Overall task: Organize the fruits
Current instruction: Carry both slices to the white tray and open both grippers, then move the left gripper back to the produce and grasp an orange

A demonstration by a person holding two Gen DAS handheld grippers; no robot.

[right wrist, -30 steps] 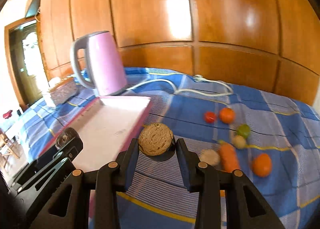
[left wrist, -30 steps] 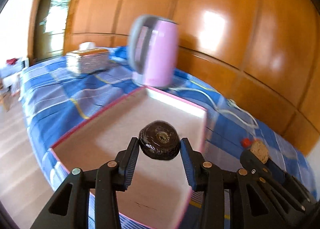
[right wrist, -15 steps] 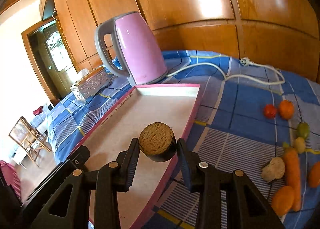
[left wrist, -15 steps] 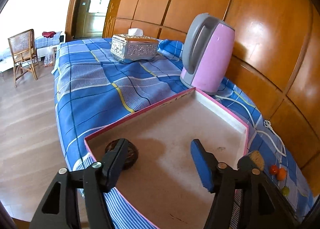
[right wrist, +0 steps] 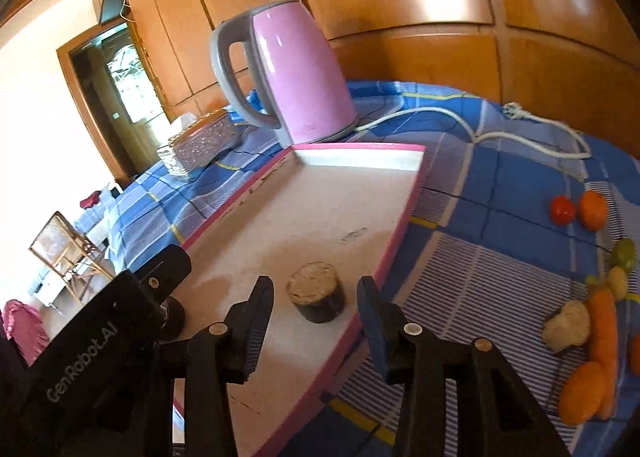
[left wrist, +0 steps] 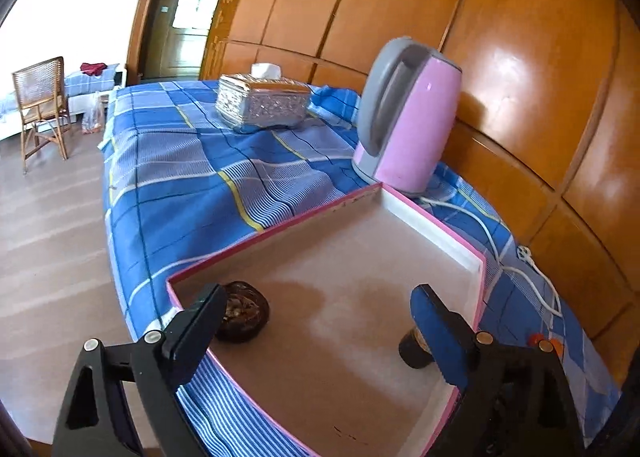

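Left gripper [left wrist: 316,313] spread wide, nothing between the fingers; a dark round fruit [left wrist: 242,317] sits in the pink-edged tray [left wrist: 440,233], lower left of the left wrist frame, partly hidden behind the left finger. Right gripper [right wrist: 316,311] also spread, jaws either side of a cut brown fruit [right wrist: 316,297] standing on the tray floor, lower centre of the right wrist frame, close to the tray's right rim; contact with the pads not evident.

Loose fruits [right wrist: 580,209] lie on the blue checked cloth, right edge of the right wrist frame, along with a carrot [right wrist: 602,333].

Risks, as judged: a finger could clip the cut fruit on withdrawal and roll it over the low rim. Kettle [right wrist: 296,73] cord [right wrist: 532,125] trails near the loose fruits; it could snag a reach.
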